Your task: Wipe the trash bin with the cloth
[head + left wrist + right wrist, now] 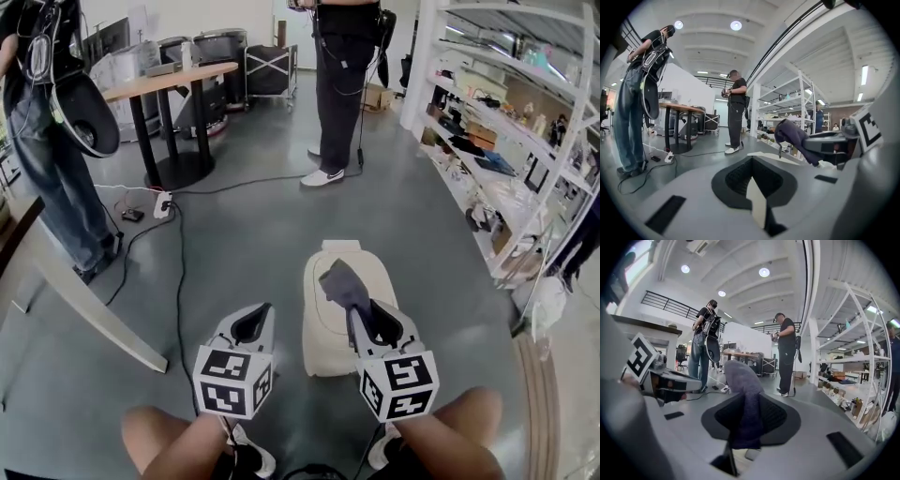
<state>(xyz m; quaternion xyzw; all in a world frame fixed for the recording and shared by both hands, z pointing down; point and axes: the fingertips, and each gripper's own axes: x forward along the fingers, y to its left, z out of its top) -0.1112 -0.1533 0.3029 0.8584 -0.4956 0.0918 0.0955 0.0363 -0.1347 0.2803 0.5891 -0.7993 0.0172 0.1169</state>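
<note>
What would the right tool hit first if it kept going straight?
Likely nothing nearby: the right tool, gripping the cloth, seems to point over the bin toward open floor; depth is unclear.

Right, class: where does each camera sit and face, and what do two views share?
Head view: on the head, facing steeply down at the trash bin; shows knees, left gripper, right gripper.
Left gripper view: on the left gripper, facing across the room; jaws shut, empty.
Right gripper view: on the right gripper, facing likewise; jaws shut on the cloth.
Shared: both gripper views show the standing person in black.
</note>
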